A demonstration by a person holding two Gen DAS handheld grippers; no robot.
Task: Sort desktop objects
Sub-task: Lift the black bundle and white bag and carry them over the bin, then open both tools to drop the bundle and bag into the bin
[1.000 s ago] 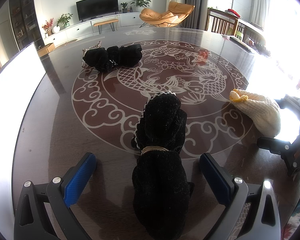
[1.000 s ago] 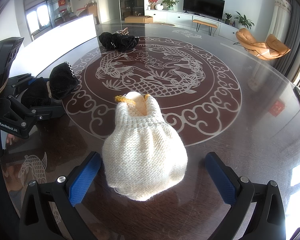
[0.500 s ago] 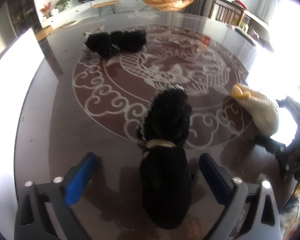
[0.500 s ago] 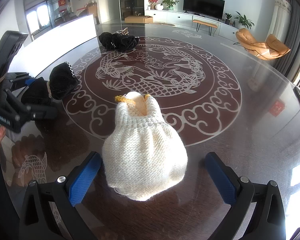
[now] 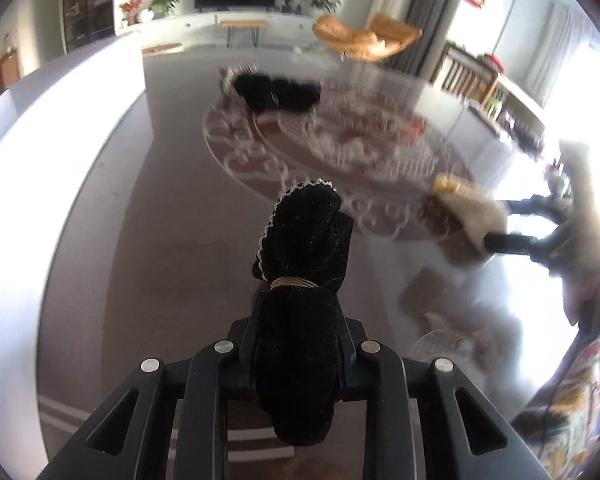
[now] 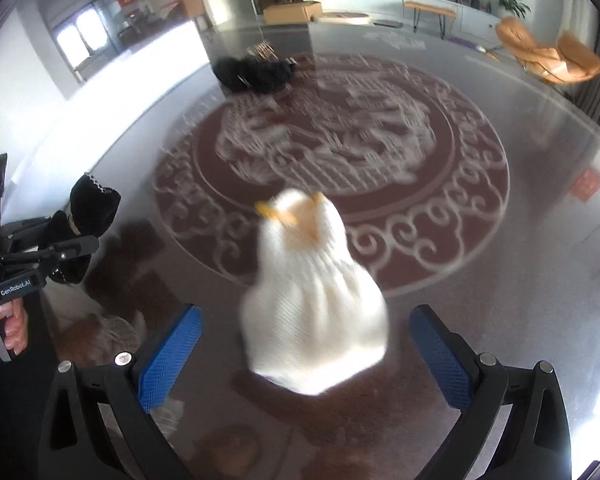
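Black velvet pouch [image 5: 300,320] is clamped in the just-closed left gripper [image 5: 298,344]; beside it, the right gripper [image 6: 304,344] stands apart around the cream knitted pouch [image 6: 312,312].

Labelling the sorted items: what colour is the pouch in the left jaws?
Black pouch, pale lace trim; left wrist view.

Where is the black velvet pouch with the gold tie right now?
The black velvet pouch is clamped in the left gripper, lifted off the table; the right wrist view shows it at far left.
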